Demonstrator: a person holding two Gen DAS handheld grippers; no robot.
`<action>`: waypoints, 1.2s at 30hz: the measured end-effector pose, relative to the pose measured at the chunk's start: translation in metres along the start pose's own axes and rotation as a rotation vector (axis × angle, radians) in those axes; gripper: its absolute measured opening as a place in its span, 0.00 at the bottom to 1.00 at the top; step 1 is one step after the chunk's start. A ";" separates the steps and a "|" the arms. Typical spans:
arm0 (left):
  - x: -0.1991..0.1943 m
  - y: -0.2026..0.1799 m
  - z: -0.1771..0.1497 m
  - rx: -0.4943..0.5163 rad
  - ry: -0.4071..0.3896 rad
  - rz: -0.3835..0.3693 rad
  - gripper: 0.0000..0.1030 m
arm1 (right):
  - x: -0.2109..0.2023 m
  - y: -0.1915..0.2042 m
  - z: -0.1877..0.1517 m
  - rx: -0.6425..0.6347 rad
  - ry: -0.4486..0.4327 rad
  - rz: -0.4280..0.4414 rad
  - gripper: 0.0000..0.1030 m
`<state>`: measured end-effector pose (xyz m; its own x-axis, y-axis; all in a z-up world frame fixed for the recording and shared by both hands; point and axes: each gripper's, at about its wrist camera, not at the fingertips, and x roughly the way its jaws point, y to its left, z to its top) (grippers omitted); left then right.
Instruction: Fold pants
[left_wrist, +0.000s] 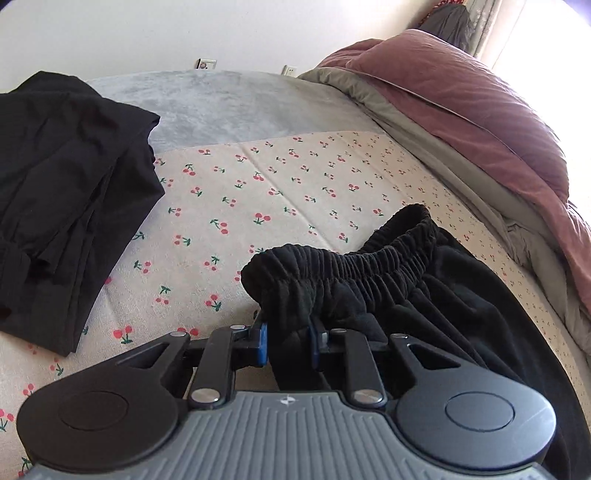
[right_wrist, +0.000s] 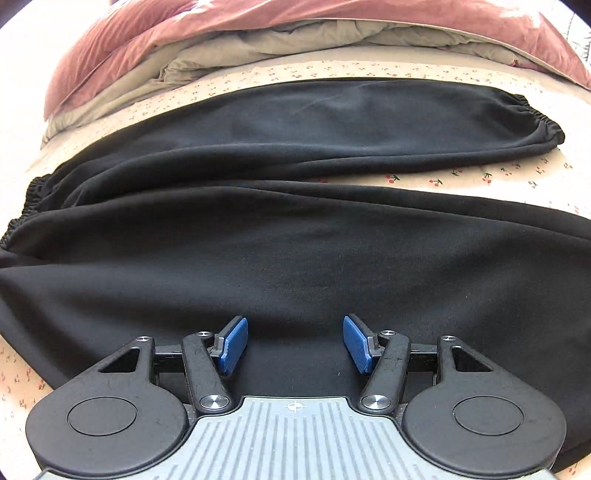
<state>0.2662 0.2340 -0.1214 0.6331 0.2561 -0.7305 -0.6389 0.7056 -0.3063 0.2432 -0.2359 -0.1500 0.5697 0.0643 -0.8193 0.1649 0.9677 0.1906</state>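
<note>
Black pants (left_wrist: 388, 295) lie on the cherry-print sheet (left_wrist: 277, 192), their gathered elastic waistband (left_wrist: 351, 258) raised at the near corner. My left gripper (left_wrist: 289, 343) is shut on that corner, with black cloth bunched between the blue pads. In the right wrist view the pants (right_wrist: 295, 251) stretch sideways. The far leg (right_wrist: 351, 125) ends in an elastic cuff (right_wrist: 535, 118) at the right, and the near leg fills the foreground. My right gripper (right_wrist: 295, 343) stands open just over the near leg, nothing pinched between its pads.
A second black garment (left_wrist: 66, 184) lies folded at the left. A pink duvet (left_wrist: 461, 103) with a grey lining is heaped along the right side and also appears as the duvet (right_wrist: 184, 33) behind the pants. A grey blanket (left_wrist: 221, 103) covers the far bed.
</note>
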 end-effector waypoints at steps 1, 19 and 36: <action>-0.002 0.002 0.001 -0.012 0.000 -0.004 0.15 | -0.002 0.001 -0.001 -0.003 -0.005 -0.001 0.56; -0.001 0.018 0.007 -0.031 0.094 -0.033 0.16 | 0.000 0.002 -0.005 -0.042 0.006 -0.069 0.56; -0.042 0.007 0.008 0.126 0.040 -0.015 0.63 | -0.003 0.014 -0.009 -0.082 0.004 -0.082 0.65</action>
<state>0.2384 0.2339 -0.0876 0.6230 0.2202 -0.7506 -0.5680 0.7872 -0.2405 0.2363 -0.2205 -0.1494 0.5539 -0.0149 -0.8324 0.1441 0.9865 0.0783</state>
